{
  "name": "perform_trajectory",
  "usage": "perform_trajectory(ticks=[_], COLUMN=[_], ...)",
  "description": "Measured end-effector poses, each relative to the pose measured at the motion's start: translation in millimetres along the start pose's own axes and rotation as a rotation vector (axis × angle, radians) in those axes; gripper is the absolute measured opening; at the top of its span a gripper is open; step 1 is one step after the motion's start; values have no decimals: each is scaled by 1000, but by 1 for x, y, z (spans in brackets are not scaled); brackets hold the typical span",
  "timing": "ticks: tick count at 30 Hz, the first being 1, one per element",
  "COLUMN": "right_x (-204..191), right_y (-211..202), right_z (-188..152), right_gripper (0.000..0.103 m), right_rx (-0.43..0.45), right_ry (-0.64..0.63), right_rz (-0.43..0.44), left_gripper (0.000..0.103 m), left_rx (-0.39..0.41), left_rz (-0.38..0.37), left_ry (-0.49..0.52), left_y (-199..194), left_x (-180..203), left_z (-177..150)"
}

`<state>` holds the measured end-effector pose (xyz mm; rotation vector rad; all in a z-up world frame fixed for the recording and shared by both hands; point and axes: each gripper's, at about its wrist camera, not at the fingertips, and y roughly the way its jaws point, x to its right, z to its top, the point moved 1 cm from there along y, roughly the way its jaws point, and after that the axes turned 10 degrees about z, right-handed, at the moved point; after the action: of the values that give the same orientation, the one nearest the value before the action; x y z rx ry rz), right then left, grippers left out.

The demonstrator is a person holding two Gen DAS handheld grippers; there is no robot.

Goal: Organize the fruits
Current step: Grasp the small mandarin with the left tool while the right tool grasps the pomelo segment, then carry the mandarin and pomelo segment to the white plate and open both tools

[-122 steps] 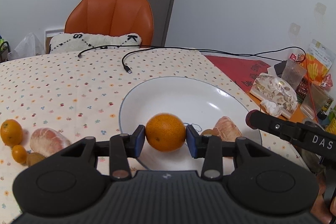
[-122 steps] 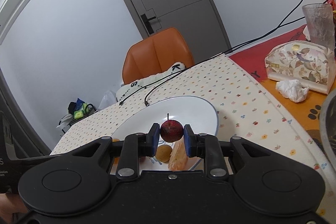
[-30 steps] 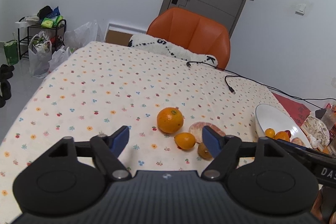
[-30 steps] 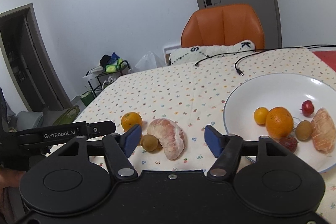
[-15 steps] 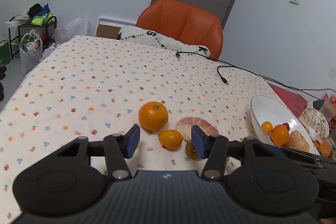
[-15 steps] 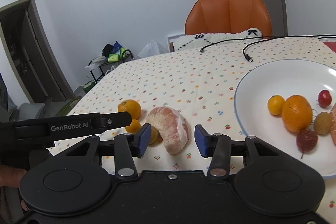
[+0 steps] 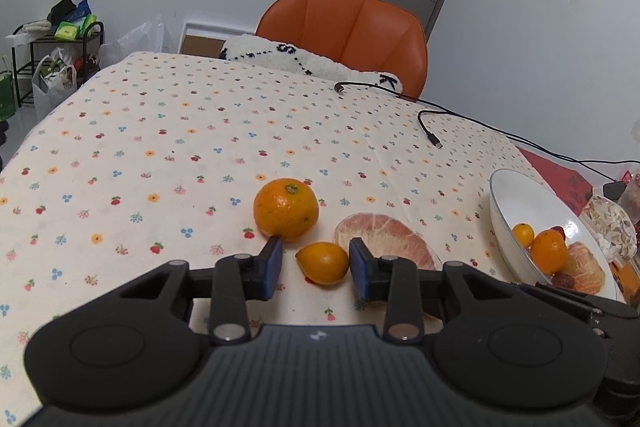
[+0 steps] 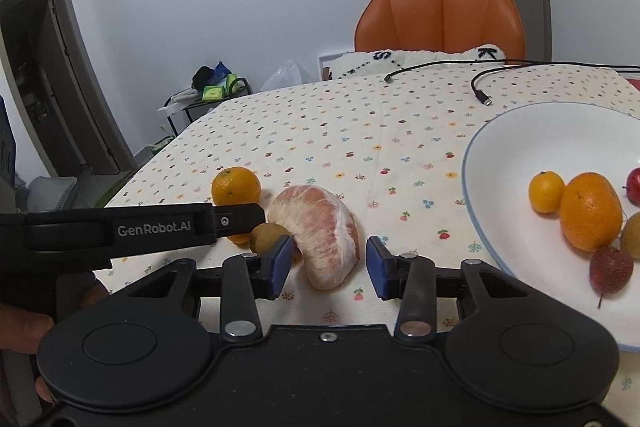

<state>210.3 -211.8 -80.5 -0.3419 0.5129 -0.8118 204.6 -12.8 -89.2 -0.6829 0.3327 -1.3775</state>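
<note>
On the flowered tablecloth lie a big orange, a small orange, a peeled pomelo piece and a small brown fruit. My left gripper is open, low over the cloth, its jaws around the small orange; the right pad touches it and the left pad stands a little off. My right gripper is open with the pomelo piece between its pads. The white plate to the right holds several fruits, among them an orange.
Two black cables lie across the far side of the table. An orange chair with a white cushion stands behind it. Packets and a tissue box crowd the right edge. A hand holds the left gripper.
Both grippers have come down and forward onto the loose fruits, and their jaws have narrowed around the small orange and the pomelo piece. The orange and red fruit held 4 s ago lie in the plate.
</note>
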Motion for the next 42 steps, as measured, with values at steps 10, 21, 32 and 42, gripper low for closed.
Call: perform_trajectory(ticks=[10, 21, 32, 42], right_x=[3, -1, -6, -26], right_y=[-4, -16, 9, 33], right_z=[-1, -4, 7, 11], right_gripper=[23, 12, 36, 59], right_rx=[9, 20, -37, -80], right_ry=[18, 17, -54, -178], right_rz=[-14, -38, -39, -49], left_gripper=[27, 27, 27, 27], left_rx=[-17, 0, 21, 29], left_rz=[-22, -19, -5, 6], left_ry=[-2, -5, -29, -58], left_y=[-3, -20, -30, -34], left_x=[0, -3, -15, -31], left_z=[0, -3, 0, 3])
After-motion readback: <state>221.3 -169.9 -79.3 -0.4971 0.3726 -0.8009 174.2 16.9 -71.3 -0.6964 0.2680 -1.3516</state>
